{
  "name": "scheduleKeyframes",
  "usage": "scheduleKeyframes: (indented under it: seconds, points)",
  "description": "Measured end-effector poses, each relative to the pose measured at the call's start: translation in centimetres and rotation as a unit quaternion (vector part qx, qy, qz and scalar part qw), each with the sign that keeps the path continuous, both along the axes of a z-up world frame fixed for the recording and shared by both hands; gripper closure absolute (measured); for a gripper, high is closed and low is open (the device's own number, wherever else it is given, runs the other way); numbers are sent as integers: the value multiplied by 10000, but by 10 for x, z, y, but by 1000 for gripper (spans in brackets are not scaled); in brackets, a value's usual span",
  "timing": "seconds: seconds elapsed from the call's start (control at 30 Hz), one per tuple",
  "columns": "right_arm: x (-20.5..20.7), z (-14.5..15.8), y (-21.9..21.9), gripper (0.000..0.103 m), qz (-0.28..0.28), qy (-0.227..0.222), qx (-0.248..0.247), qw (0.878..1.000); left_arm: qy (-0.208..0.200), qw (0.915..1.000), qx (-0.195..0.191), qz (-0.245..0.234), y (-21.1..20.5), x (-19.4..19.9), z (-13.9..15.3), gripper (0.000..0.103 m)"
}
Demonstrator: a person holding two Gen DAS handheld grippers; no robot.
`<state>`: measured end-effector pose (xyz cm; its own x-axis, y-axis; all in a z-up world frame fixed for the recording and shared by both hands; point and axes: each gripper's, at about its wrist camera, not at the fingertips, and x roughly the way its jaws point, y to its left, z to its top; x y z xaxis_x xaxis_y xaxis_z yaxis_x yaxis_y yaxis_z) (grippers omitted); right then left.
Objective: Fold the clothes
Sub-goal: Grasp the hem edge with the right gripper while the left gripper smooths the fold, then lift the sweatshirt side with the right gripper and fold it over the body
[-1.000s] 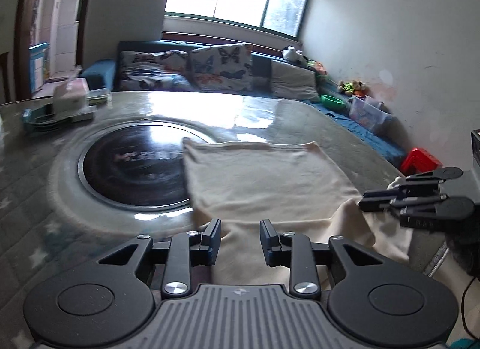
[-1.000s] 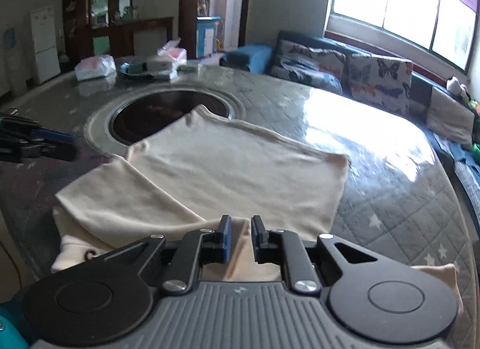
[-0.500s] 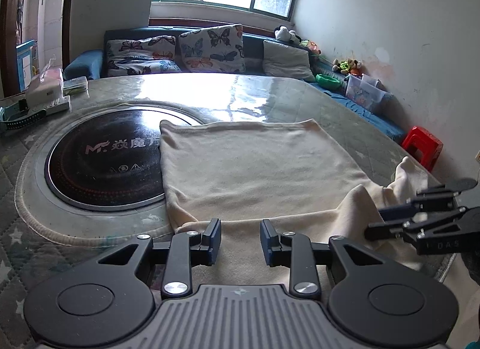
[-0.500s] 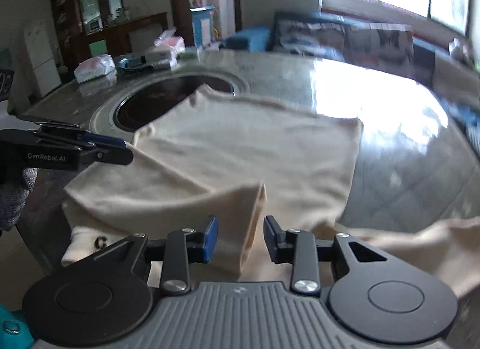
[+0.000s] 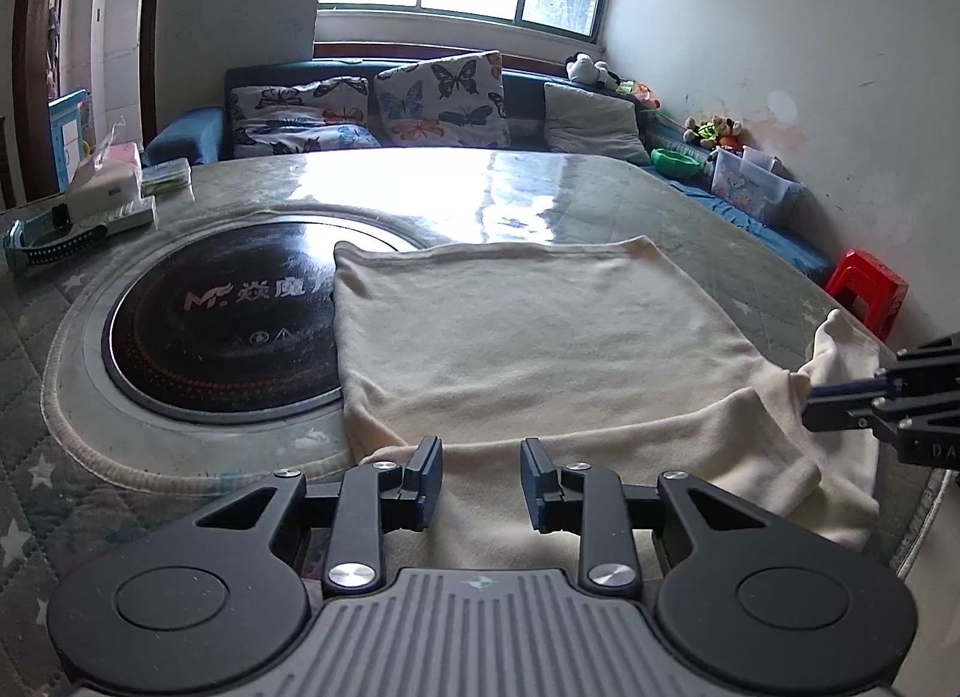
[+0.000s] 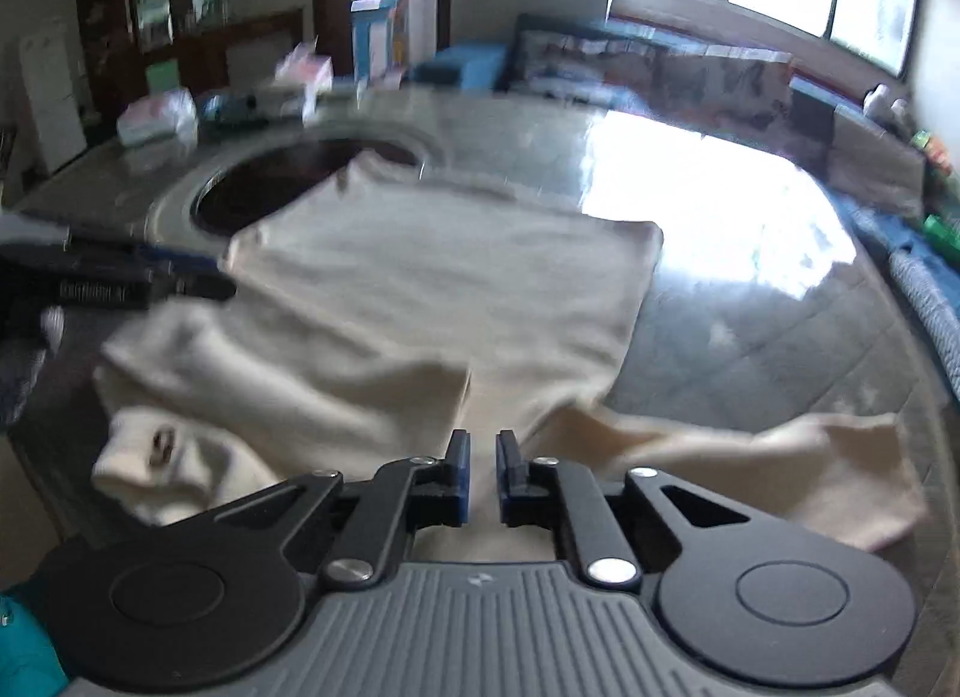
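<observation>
1. Two grippers over one cream garment (image 5: 540,337) spread on a round table (image 5: 570,181) under a glossy cover.
2. Left gripper (image 5: 481,478): jaws apart with a clear gap, cloth lying under and between them, pads not pressing on it. It sits at the garment's near hem, 6 o'clock in the left wrist view.
3. Right gripper (image 6: 482,472): jaws have just been closing and now stand nearly together, a narrow slit left. Cloth runs in under the tips, but the frame is motion-blurred and I cannot tell if any fabric is pinched.
4. In the left wrist view the right gripper's tips come in at 3 o'clock, right against a raised fold of the garment.
5. In the right wrist view the left gripper shows at 9 o'clock, blurred, just beside the garment's edge.
6. Garment body lies flat, centre to right of the table; its left edge overlaps the dark round cooktop (image 5: 222,325) set into the table at 10 o'clock.
7. Near edge is bunched: a folded-over flap by the right gripper, one sleeve (image 6: 798,469) trailing toward 4 o'clock in the right wrist view.
8. Boxes and packets (image 5: 102,187) at the table's far left edge, well apart from the garment.
9. Sofa with butterfly cushions (image 5: 438,97) behind the table at 12 o'clock, red stool (image 5: 867,289) at 3 o'clock.
</observation>
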<state>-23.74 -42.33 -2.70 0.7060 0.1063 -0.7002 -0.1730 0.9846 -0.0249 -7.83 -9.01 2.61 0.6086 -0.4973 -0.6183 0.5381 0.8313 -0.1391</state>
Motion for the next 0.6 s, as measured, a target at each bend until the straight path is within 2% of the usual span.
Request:
scheduleKeyframes:
  seconds: [0.1, 0.3, 0.37, 0.43, 0.5, 0.6]
  points:
    - [7, 2, 10, 92, 272, -149, 124, 9994, 11, 10000, 38, 4, -2, 1, -1, 71]
    - [32, -21, 28, 90, 488, -145, -287, 9983, 44, 9999, 83, 37, -1, 3, -4, 71]
    - [31, -22, 25, 90, 418, -185, -230, 9987, 16, 10000, 51, 32, -1, 1, -1, 70]
    - [23, -13, 19, 81, 317, -302, -129, 9990, -30, 10000, 6, 14, -2, -1, 4, 68]
    - [11, -5, 5, 76, 163, -416, -91, 9990, -61, 10000, -55, -24, -4, -3, 8, 67]
    - [-3, 0, -21, 75, -345, -481, -183, 9981, -37, 9998, -132, -124, -12, -7, 12, 67]
